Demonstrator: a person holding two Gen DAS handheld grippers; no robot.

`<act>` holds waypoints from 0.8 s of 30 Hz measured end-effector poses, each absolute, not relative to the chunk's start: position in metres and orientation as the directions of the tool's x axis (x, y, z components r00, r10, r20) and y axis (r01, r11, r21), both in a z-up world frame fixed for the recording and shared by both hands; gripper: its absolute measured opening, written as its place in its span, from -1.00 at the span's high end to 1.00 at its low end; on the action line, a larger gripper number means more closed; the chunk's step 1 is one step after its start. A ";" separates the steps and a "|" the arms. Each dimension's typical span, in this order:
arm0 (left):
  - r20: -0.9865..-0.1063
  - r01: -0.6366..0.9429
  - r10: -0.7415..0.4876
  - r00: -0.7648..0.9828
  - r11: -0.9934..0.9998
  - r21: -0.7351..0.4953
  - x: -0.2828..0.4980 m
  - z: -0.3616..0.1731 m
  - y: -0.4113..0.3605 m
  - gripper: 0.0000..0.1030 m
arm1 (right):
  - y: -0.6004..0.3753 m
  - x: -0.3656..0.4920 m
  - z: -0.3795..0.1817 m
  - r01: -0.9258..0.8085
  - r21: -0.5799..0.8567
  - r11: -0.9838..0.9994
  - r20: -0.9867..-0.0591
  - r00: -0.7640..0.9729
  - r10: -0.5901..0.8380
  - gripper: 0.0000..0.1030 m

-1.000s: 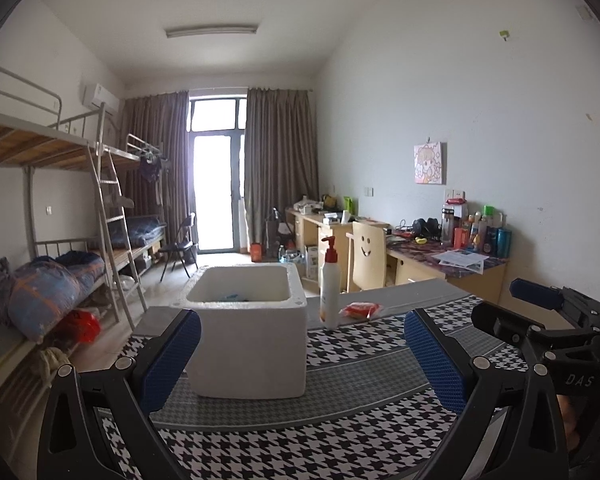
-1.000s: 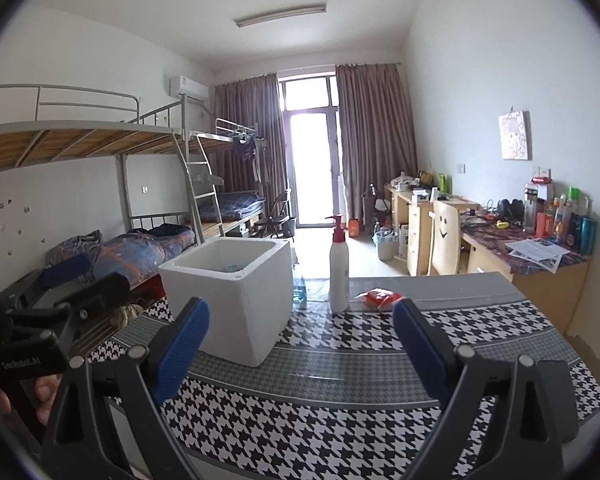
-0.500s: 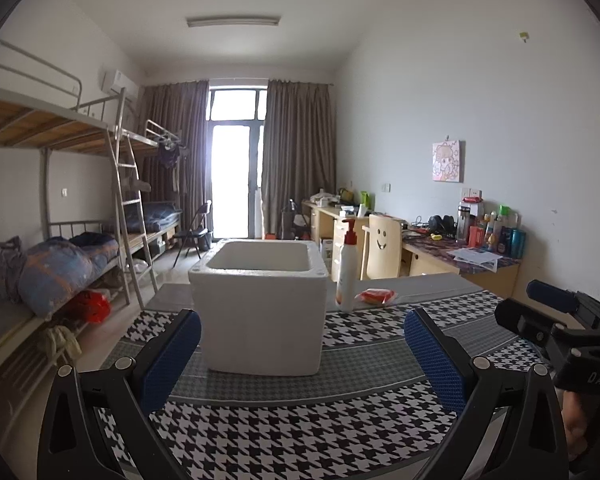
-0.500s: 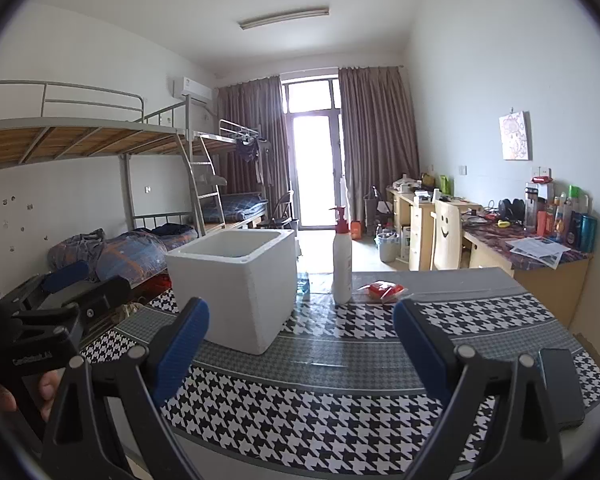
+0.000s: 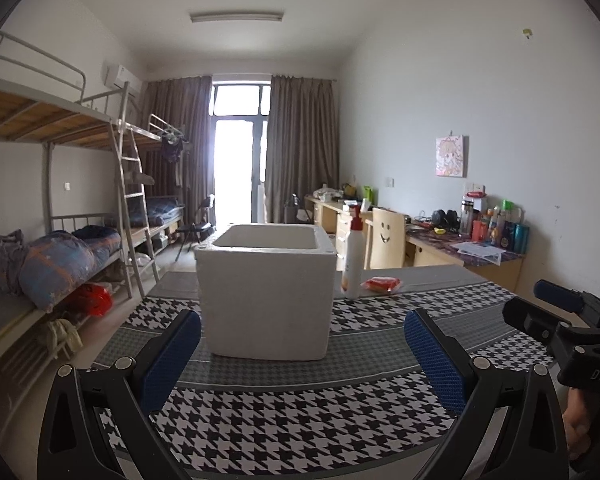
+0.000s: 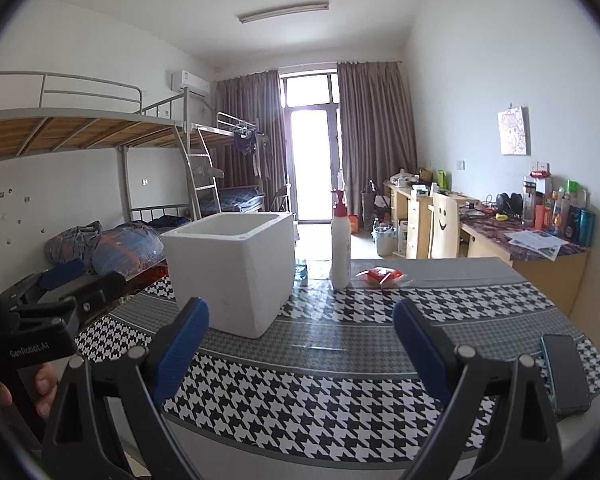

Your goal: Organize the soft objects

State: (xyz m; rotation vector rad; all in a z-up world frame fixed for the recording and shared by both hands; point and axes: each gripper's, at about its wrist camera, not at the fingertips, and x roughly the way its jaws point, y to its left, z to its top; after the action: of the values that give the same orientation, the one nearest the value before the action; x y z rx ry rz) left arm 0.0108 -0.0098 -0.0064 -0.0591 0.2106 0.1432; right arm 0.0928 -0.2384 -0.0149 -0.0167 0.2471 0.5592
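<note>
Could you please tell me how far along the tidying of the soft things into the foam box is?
Done: unclear; the white foam box hides its contents. In hand: nothing; the left gripper and right gripper hang open and empty above the houndstooth tablecloth. Left: the red soft packet lies beside the white pump bottle, outside the box.

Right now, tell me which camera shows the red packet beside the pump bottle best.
The right wrist view: the red packet lies clear of the pump bottle, unobstructed. The left wrist view shows it smaller, farther off.

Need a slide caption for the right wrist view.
Open right gripper above houndstooth table, facing white foam box, pump bottle, red packet.
</note>
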 end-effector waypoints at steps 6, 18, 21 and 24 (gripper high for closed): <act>-0.231 -0.159 0.144 0.962 0.986 -0.046 0.011 -0.013 -0.006 -0.98 | -0.239 0.092 -0.017 -0.529 0.056 0.846 -0.238 0.816 0.526 -0.85; -0.251 -0.164 0.150 0.956 0.986 -0.038 0.011 -0.021 -0.004 -0.98 | -0.233 0.087 -0.023 -0.550 0.040 0.834 -0.252 0.803 0.541 -0.85; -0.253 -0.163 0.148 0.956 0.986 -0.038 0.010 -0.022 -0.005 -0.98 | -0.232 0.086 -0.023 -0.552 0.035 0.833 -0.250 0.802 0.542 -0.85; -0.252 -0.159 0.146 0.957 0.987 -0.035 0.010 -0.023 -0.006 -0.98 | -0.232 0.087 -0.023 -0.551 0.038 0.833 -0.253 0.802 0.542 -0.85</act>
State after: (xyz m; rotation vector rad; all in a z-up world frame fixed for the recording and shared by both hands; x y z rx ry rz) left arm 0.0104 -0.0062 -0.0227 -0.0553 0.2520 0.1548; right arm 0.0871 -0.2317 -0.0229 -0.0376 0.2594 0.5860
